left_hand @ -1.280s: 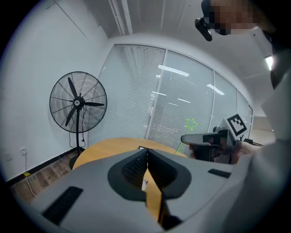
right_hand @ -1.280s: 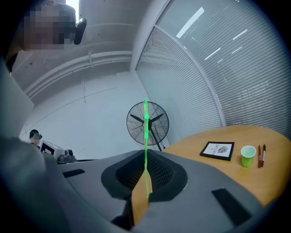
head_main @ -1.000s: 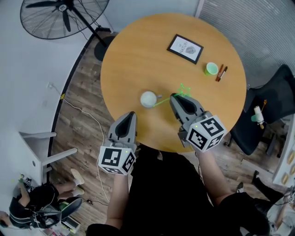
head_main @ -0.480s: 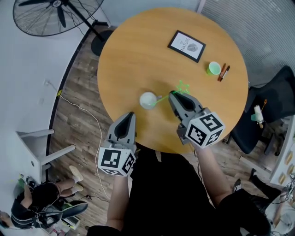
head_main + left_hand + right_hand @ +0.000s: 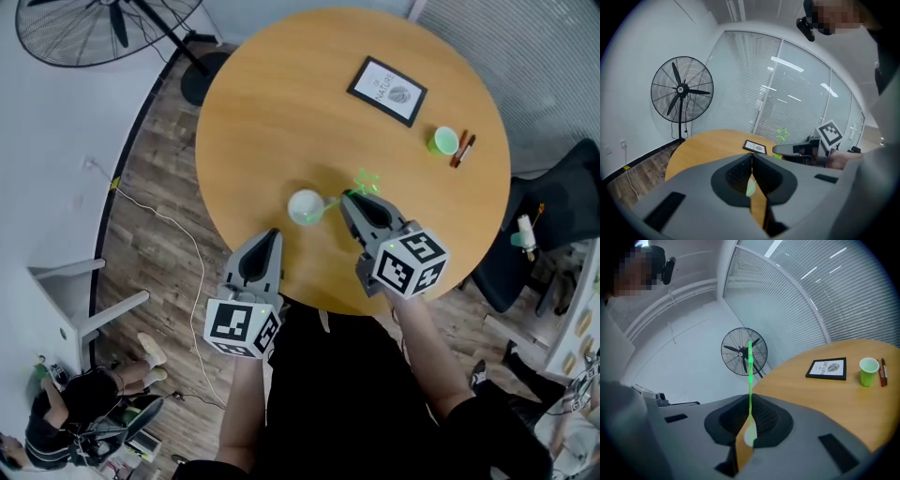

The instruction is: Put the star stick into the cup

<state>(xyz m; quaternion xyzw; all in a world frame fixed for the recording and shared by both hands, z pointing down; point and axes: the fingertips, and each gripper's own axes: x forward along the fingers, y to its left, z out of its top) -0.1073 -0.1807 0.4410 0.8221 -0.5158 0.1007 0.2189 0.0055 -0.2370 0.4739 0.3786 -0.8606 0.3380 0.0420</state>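
A thin green star stick (image 5: 330,203) is pinched in my right gripper (image 5: 348,197), which is shut on it over the round wooden table (image 5: 272,112). Its star (image 5: 367,181) sticks out past the jaws, and its lower end slants down-left to the rim of a white cup (image 5: 305,206). In the right gripper view the star stick (image 5: 750,380) rises straight up between the jaws of the right gripper (image 5: 750,401), with the white cup (image 5: 749,436) glimpsed below. My left gripper (image 5: 271,234) hangs shut and holding nothing at the table's near edge, just short of the cup. From the left gripper (image 5: 752,157) the star (image 5: 783,135) shows.
A framed picture (image 5: 387,91), a small green cup (image 5: 442,141) and two markers (image 5: 463,150) lie at the table's far right. A standing fan (image 5: 94,28) is on the floor at the far left. A black chair (image 5: 562,216) stands right of the table.
My right gripper has edged slightly toward the white cup with the stick still in it. The left gripper has stayed where it was.
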